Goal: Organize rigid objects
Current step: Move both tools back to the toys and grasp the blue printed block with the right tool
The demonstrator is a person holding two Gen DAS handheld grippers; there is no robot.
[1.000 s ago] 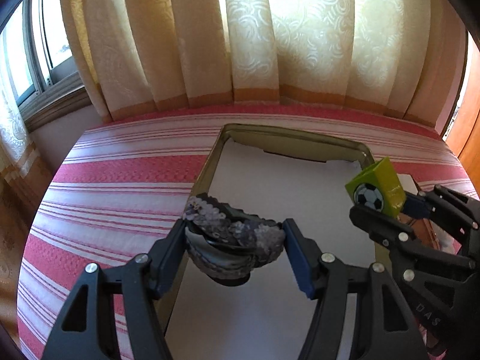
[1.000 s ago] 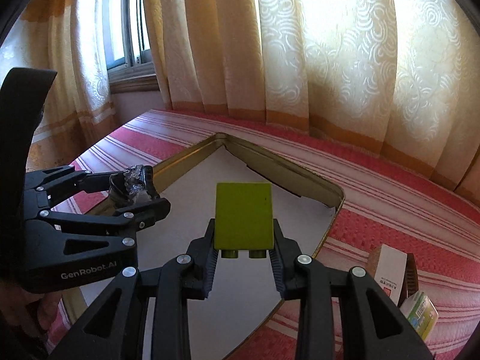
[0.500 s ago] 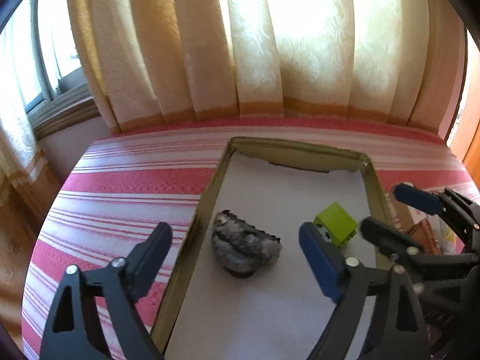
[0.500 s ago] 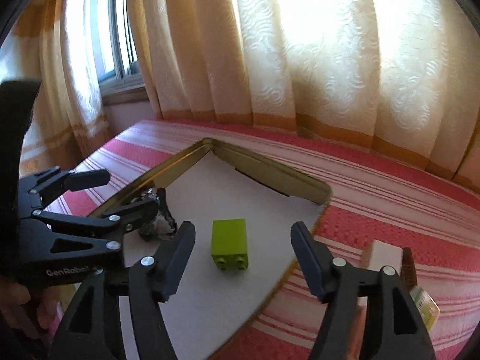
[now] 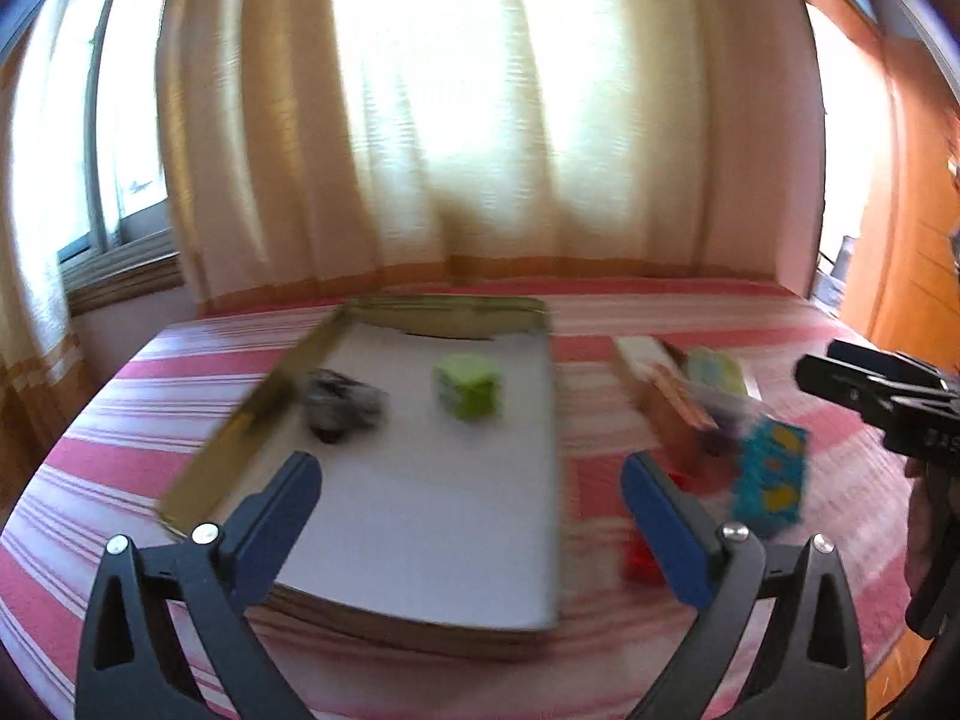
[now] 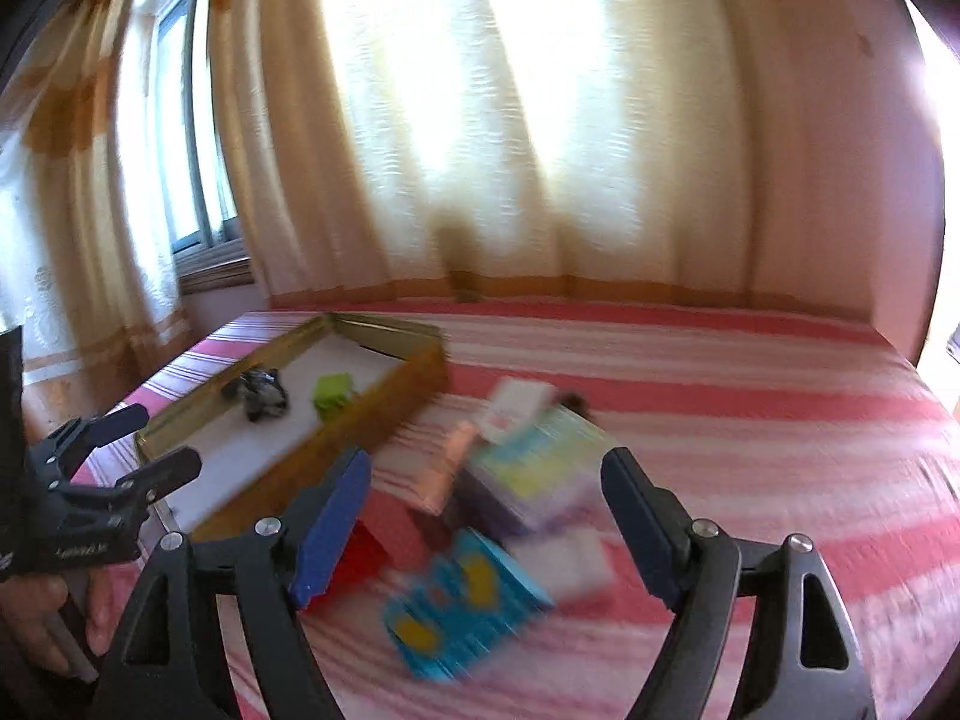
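My left gripper: jaws opening, wide, nothing between the pads, poised over the near end of the tray. My right gripper: jaws opening, nothing gripped, poised over the heap of loose items; frames blurred. Bed with red-and-white striped cover, carrying everything. Blue box with yellow marks: lying on the cover toward the near edge of the bed, nearest of the heap. Red block: just beside the blue box, close to the tray's side wall. Pale carton with green and yellow print: behind the blue box, with further small boxes touching it, too smeared to identify. Gold-rimmed tray, white-lined: toward the bed's left side, apart from the heap. Green block: inside the tray, far half, resting on the liner. Dark sequinned item: inside the tray, beside the green block, near the left wall. Cream curtain: beyond the far edge of the bed.
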